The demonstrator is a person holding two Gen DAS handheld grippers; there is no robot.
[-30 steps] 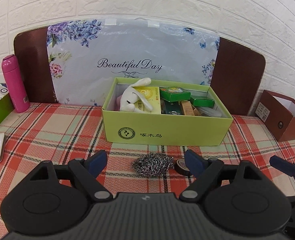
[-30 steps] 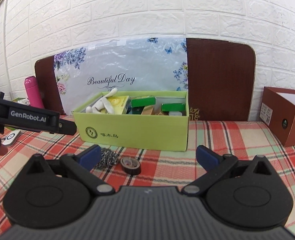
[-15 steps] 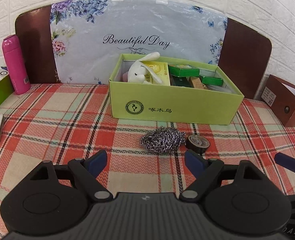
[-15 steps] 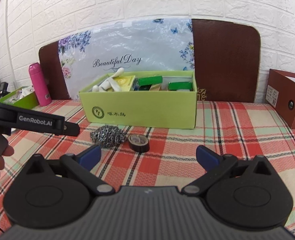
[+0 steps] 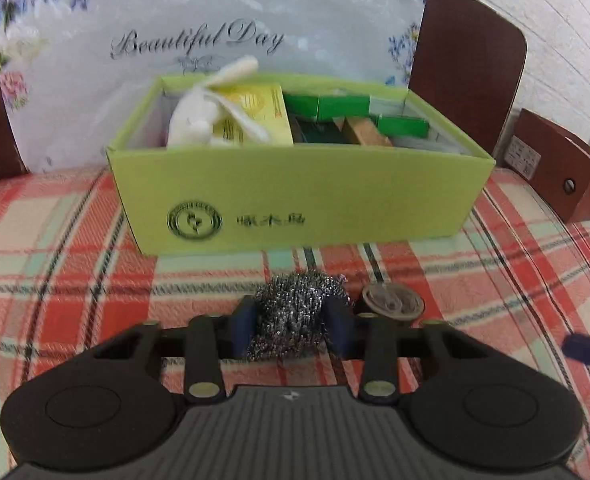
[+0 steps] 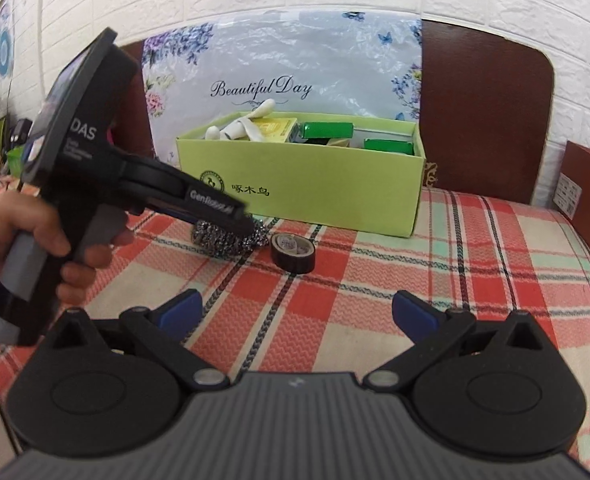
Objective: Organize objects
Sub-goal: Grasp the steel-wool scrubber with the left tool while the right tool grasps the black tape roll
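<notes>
A steel wool scrubber [image 5: 295,312] lies on the plaid tablecloth in front of the green box [image 5: 335,196]. My left gripper [image 5: 293,326] is shut on the scrubber, its blue pads pressing both sides. The right wrist view shows the scrubber [image 6: 223,240] under the left gripper's fingers. A black tape roll [image 5: 391,304] sits just right of the scrubber; it also shows in the right wrist view [image 6: 293,252]. My right gripper [image 6: 297,312] is open and empty, held back over the cloth. The box [image 6: 315,184] holds a white plush rabbit [image 5: 199,120], a yellow packet and green boxes.
A brown box [image 5: 563,172] stands at the right edge of the table. A floral "Beautiful Day" board [image 5: 199,40] leans against the brown headboard behind the green box. The person's hand [image 6: 19,240] holds the left gripper's handle.
My left gripper moved forward to the scrubber and closed on it. The right gripper stayed open and drew slightly nearer.
</notes>
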